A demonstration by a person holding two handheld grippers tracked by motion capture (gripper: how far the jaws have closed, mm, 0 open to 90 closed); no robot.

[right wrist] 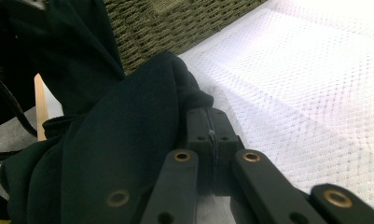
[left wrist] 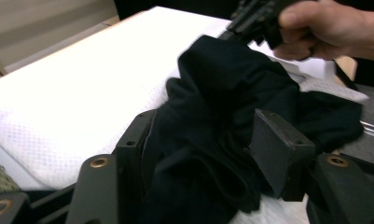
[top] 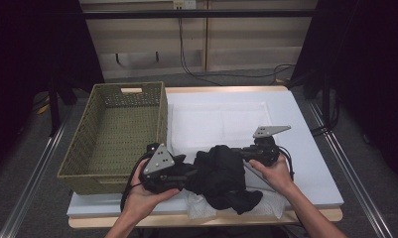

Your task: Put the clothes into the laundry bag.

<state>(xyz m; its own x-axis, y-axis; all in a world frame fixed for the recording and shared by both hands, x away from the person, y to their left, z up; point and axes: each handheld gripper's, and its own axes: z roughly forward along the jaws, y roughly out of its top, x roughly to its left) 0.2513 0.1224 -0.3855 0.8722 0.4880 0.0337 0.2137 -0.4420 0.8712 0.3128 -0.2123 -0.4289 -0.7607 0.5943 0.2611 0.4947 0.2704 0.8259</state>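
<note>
- High view: black garment [top: 221, 176] bunched at the near edge of the white surface [top: 305, 168], just right of the green woven basket [top: 112, 134], partly on a white mesh sheet [top: 199, 207].
- Left claw [top: 189, 174] held low from the near-left, palm under the body, pointing right into the garment.
- Left gripper view: jaws apart with the cloth [left wrist: 212, 140] bunched between them; can't tell if the pads press.
- Right claw [top: 238, 151] gripped from the near-right, forearm angled in, pointing left at the garment's top.
- Right gripper view: jaws together, pinching a fold of the cloth [right wrist: 128, 140]; basket wall [right wrist: 175, 23] behind.
</note>
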